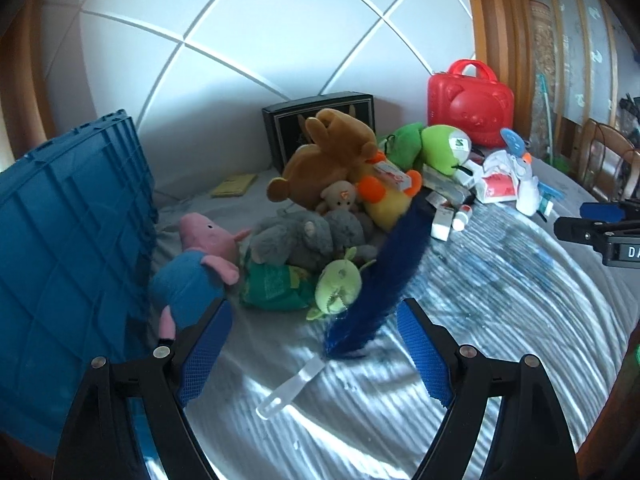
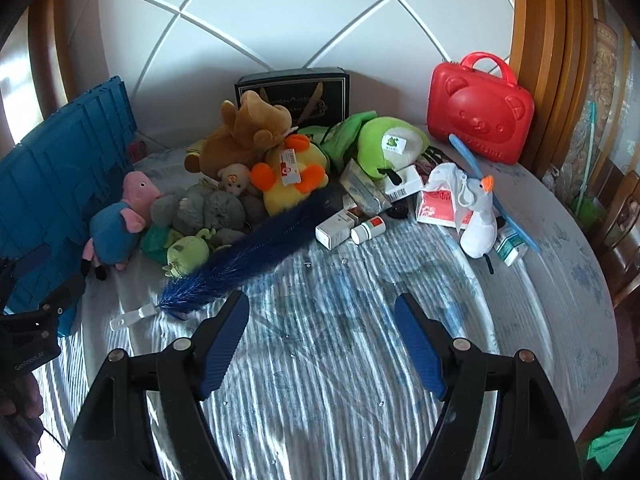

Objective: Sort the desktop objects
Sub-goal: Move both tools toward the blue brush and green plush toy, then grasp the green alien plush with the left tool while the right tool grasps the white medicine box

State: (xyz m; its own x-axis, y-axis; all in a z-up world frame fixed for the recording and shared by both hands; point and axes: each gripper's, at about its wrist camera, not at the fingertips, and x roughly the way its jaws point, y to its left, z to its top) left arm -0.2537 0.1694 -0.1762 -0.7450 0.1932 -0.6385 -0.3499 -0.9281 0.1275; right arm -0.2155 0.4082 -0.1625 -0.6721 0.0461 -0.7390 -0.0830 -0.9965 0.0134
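Left gripper gapes wide, empty, above the blue duster; right gripper likewise empty.

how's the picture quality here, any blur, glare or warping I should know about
Left wrist view: the blue duster is smeared by motion blur, and striped sunlight glares on the tablecloth. Right wrist view: sharper, with the same striped light. Both views: fisheye bends the wall lines, and the corners are dark.

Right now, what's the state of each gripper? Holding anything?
Left gripper: open, holding nothing, above the duster handle.
Right gripper: open, holding nothing, over bare table.
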